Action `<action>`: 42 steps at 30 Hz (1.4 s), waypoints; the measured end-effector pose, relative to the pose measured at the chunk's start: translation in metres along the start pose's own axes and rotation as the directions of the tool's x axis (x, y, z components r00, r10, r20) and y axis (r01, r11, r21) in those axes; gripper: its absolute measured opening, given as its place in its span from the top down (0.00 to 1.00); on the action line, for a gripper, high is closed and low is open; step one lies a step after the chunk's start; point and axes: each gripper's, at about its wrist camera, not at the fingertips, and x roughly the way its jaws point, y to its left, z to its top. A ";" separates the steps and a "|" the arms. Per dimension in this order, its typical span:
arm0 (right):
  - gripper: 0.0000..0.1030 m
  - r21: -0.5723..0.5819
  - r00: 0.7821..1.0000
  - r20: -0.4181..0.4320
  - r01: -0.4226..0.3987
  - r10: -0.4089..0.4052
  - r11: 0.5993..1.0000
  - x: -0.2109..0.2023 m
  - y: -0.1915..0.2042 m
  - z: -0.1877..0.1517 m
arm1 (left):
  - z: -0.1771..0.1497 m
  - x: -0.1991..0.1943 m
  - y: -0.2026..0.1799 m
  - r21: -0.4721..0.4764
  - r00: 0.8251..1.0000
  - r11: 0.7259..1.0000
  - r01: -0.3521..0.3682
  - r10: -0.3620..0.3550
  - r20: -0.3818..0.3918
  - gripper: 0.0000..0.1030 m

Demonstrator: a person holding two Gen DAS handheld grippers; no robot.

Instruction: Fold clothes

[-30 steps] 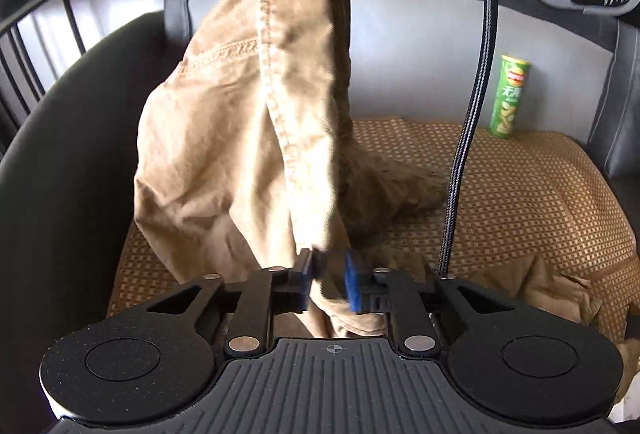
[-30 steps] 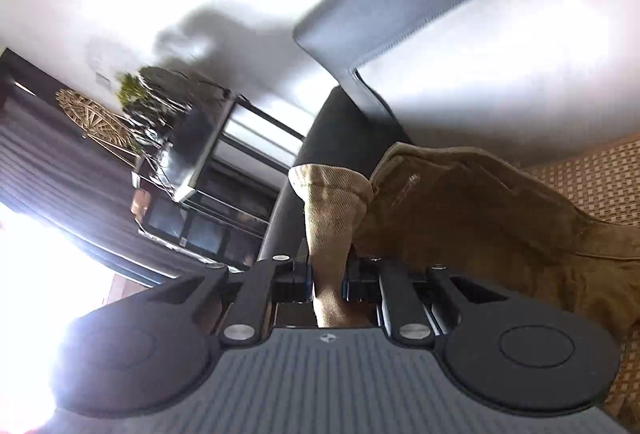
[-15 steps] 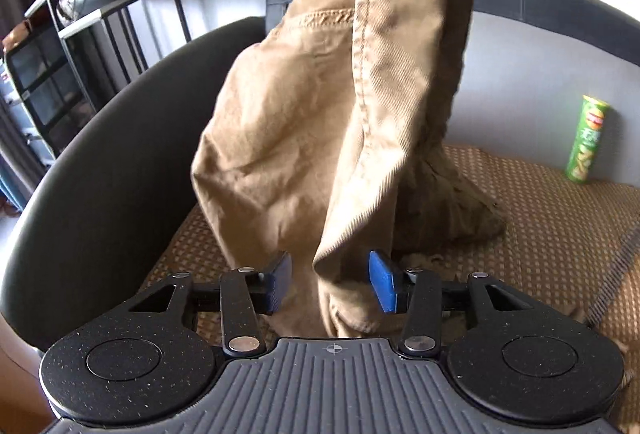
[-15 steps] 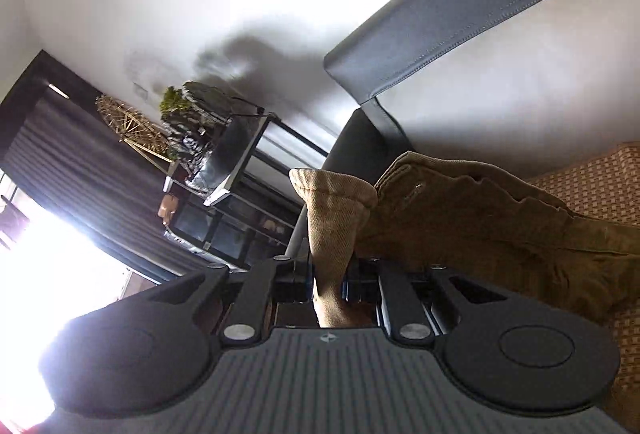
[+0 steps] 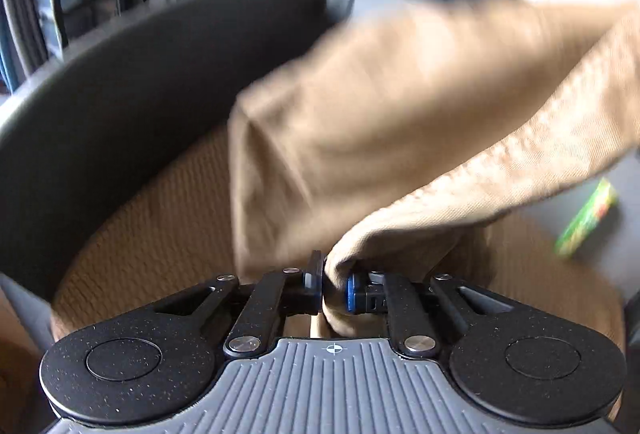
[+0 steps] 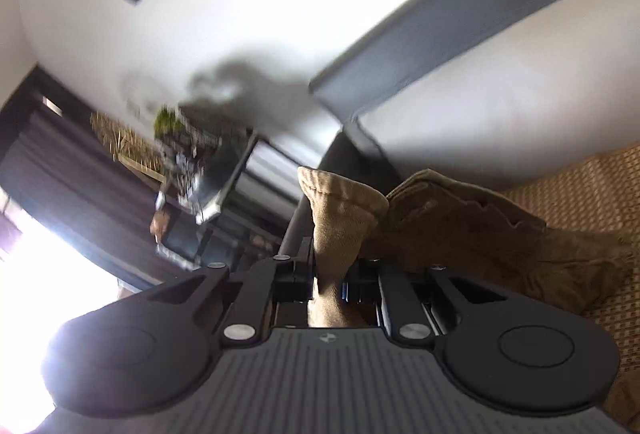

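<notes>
Tan trousers (image 5: 400,106) stretched over sofa (image 5: 120,82) — left gripper (image 5: 334,288) jaws just closed, pinching a fabric fold; right gripper (image 6: 328,280) clamped on another bunched edge.

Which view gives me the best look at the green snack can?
Left wrist view: the green snack can shows at the right edge, blurred, past the tan trousers. The right wrist view shows none of it, only trousers, sofa and wall.

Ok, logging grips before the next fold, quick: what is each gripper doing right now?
Left gripper: jaws just closed, clamped on the tan trousers.
Right gripper: shut on another part of the trousers.
</notes>
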 end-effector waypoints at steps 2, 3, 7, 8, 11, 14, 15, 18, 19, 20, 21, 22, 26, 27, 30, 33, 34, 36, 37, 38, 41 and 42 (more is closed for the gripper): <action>0.87 0.000 0.999 0.037 -0.020 0.020 1.000 -0.023 0.000 0.009 | 0.018 -0.032 -0.003 0.017 0.996 1.000 -0.001 0.000 0.091 0.94; 0.87 -0.010 0.998 0.055 -0.034 0.034 0.999 -0.037 0.003 0.013 | 0.027 -0.049 -0.007 0.025 0.990 1.000 0.001 -0.005 0.139 0.94; 0.87 -0.088 0.985 0.130 -0.101 0.112 0.991 -0.098 0.024 0.026 | 0.062 -0.113 -0.020 0.028 0.948 0.999 0.046 -0.053 0.313 0.93; 0.87 -0.120 0.980 0.143 -0.119 0.135 0.986 -0.113 0.032 0.030 | 0.071 -0.125 -0.026 0.038 0.935 0.998 0.055 -0.065 0.350 0.93; 0.87 -0.199 0.963 0.177 -0.168 0.204 0.965 -0.158 0.053 0.038 | 0.091 -0.171 -0.050 0.090 0.878 0.993 0.071 -0.105 0.466 0.93; 0.87 -0.262 0.936 0.226 -0.209 0.271 0.942 -0.202 0.071 0.045 | 0.108 -0.212 -0.075 0.146 0.817 0.986 0.079 -0.148 0.557 0.93; 0.87 -0.286 0.925 0.240 -0.222 0.294 0.932 -0.217 0.077 0.047 | 0.113 -0.225 -0.083 0.161 0.799 0.983 0.083 -0.162 0.579 0.93; 0.87 -0.341 0.903 0.273 -0.232 0.333 0.911 -0.253 0.092 0.051 | 0.116 -0.255 -0.097 0.185 0.774 0.977 0.110 -0.201 0.601 0.93; 0.87 -0.352 0.897 0.277 -0.237 0.343 0.905 -0.262 0.095 0.052 | 0.115 -0.262 -0.101 0.191 0.769 0.975 0.115 -0.209 0.604 0.93; 0.87 -0.363 0.893 0.280 -0.242 0.353 0.900 -0.270 0.098 0.053 | 0.114 -0.270 -0.104 0.197 0.764 0.973 0.120 -0.217 0.608 0.93; 0.87 -0.371 0.890 0.280 -0.245 0.360 0.896 -0.279 0.100 0.052 | 0.113 -0.277 -0.107 0.203 0.759 0.971 0.124 -0.225 0.611 0.93; 0.87 -0.374 0.889 0.278 -0.250 0.365 0.893 -0.285 0.102 0.050 | 0.110 -0.284 -0.110 0.209 0.754 0.970 0.127 -0.231 0.615 0.93; 0.87 -0.403 0.880 0.256 -0.280 0.401 0.871 -0.313 0.106 0.035 | 0.084 -0.312 -0.105 0.225 0.736 0.967 0.122 -0.240 0.633 0.93; 0.87 -0.411 0.876 0.250 -0.290 0.413 0.864 -0.320 0.106 0.031 | 0.075 -0.321 -0.103 0.226 0.732 0.966 0.125 -0.243 0.636 0.93; 0.87 -0.403 0.866 0.225 -0.334 0.446 0.852 -0.342 0.105 0.021 | 0.057 -0.339 -0.099 0.223 0.728 0.963 0.150 -0.260 0.635 0.93; 0.87 -0.406 0.863 0.178 -0.373 0.473 0.834 -0.363 0.105 0.011 | 0.047 -0.351 -0.092 0.215 0.721 0.956 0.199 -0.291 0.628 0.93; 0.87 -0.403 0.863 0.161 -0.385 0.479 0.830 -0.369 0.106 0.009 | 0.043 -0.357 -0.091 0.216 0.720 0.954 0.207 -0.298 0.627 0.93; 0.86 -0.392 0.866 0.138 -0.398 0.480 0.830 -0.378 0.106 0.005 | 0.036 -0.368 -0.090 0.229 0.714 0.950 0.211 -0.310 0.628 0.93; 0.86 -0.382 0.868 0.127 -0.404 0.480 0.831 -0.382 0.105 0.003 | 0.034 -0.373 -0.090 0.236 0.711 0.949 0.211 -0.314 0.629 0.93; 0.86 -0.372 0.870 0.115 -0.410 0.480 0.833 -0.386 0.103 0.002 | 0.032 -0.378 -0.091 0.240 0.709 0.948 0.211 -0.317 0.630 0.93; 0.86 -0.353 0.878 0.105 -0.407 0.468 0.843 -0.395 0.099 -0.002 | 0.029 -0.388 -0.092 0.242 0.701 0.946 0.215 -0.322 0.637 0.93; 0.86 -0.349 0.880 0.105 -0.403 0.463 0.846 -0.397 0.098 -0.003 | 0.029 -0.389 -0.093 0.238 0.698 0.946 0.218 -0.322 0.640 0.93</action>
